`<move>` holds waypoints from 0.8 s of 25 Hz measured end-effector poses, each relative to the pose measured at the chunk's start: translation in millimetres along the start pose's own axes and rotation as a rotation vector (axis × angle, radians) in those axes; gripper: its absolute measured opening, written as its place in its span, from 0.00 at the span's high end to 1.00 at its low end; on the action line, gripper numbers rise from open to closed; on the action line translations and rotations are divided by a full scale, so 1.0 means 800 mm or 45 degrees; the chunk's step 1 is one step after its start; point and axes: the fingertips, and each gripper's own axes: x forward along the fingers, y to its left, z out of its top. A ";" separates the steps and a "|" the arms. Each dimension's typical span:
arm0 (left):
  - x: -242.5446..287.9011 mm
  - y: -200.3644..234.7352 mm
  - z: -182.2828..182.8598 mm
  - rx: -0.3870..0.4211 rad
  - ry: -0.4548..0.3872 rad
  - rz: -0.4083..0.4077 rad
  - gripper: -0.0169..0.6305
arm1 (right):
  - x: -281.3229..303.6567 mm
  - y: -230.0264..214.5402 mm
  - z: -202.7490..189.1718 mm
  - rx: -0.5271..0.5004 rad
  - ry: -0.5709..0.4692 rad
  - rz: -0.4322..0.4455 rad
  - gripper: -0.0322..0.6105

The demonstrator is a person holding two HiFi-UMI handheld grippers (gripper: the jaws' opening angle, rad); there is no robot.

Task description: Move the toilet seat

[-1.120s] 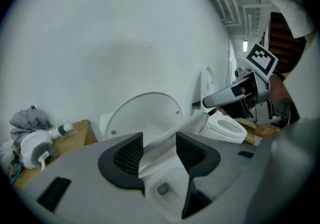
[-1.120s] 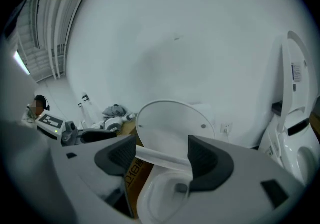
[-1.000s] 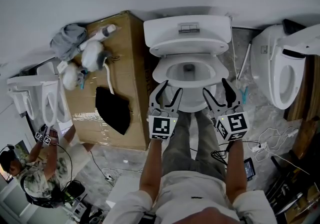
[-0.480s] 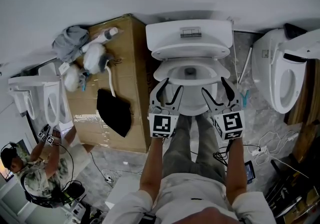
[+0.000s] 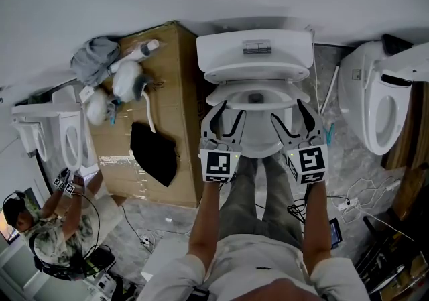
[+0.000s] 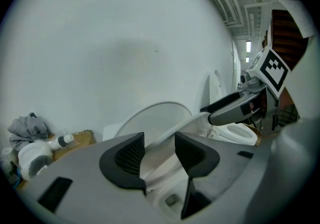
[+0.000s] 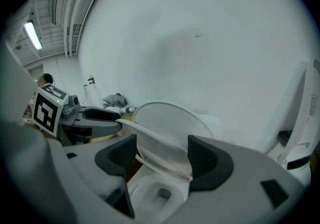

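**Seat half lifted, one gripper on each side**

Seat (image 7: 154,143) and bowl (image 7: 150,190) lie directly ahead of both my tools. I stand in front of the toilet with the left gripper (image 5: 226,118) at the left side of the ring and the right gripper (image 5: 289,117) at the right side. I hold them like this, I think, so the ring comes up evenly and does not twist on its hinge.

Both pairs of jaws stand well apart, and neither is pressed together on anything. In each gripper view the white rim of the seat runs across the gap between the jaws. The rim is much thinner than the gap, so I judge that the seat only rests on my jaws and is not clamped. I cannot say which jaw carries the weight.

The seat is tilted, with its front edge off the bowl. Just beyond it the lid (image 7: 172,120) already stands upright against the tank (image 5: 221,51). The seat is therefore between flat and upright.

Compared with one second ago, both grippers are further forward, toward the tank. The seat ring looks shorter from above, which I read as a steeper tilt. The opening of the jaws looks unchanged.
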 end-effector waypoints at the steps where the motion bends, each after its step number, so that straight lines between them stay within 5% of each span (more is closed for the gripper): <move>1: 0.001 0.001 0.001 0.001 -0.003 0.002 0.65 | 0.002 0.000 0.002 0.000 -0.003 0.002 0.42; 10: 0.016 0.012 0.012 -0.005 -0.030 0.019 0.65 | 0.017 -0.009 0.014 -0.003 -0.035 -0.025 0.43; 15: 0.025 0.018 0.017 -0.006 -0.040 0.030 0.65 | 0.024 -0.025 0.021 -0.007 -0.054 -0.085 0.54; 20: 0.035 0.026 0.026 -0.005 -0.087 0.045 0.65 | 0.033 -0.031 0.028 -0.015 -0.070 -0.099 0.55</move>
